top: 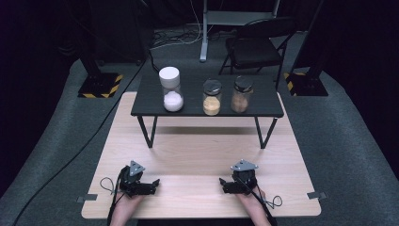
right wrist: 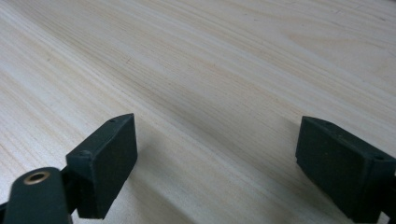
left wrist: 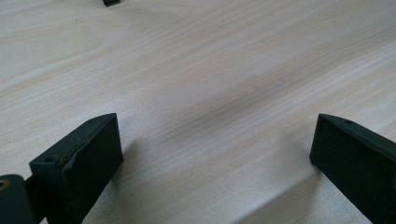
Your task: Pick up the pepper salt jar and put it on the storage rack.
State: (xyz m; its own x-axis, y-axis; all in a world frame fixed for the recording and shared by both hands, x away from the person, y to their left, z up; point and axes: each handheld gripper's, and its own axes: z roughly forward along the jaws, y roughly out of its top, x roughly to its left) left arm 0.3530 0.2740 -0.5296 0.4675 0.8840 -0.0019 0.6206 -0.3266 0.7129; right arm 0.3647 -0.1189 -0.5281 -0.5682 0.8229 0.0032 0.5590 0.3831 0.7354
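Two grippers, left gripper (top: 155,181) and right gripper (top: 221,181), both wide open (nothing between), three jars (top: 211,97) on black shelf (top: 188,109)

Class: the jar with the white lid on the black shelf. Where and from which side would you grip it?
Grip the white-lidded jar around its clear body below the wide lid, coming level from the front. It stands upright at the shelf front edge, with open space on both sides.

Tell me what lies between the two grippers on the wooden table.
Nothing: between the left gripper and right gripper the light wooden table is bare, as the high view shows.
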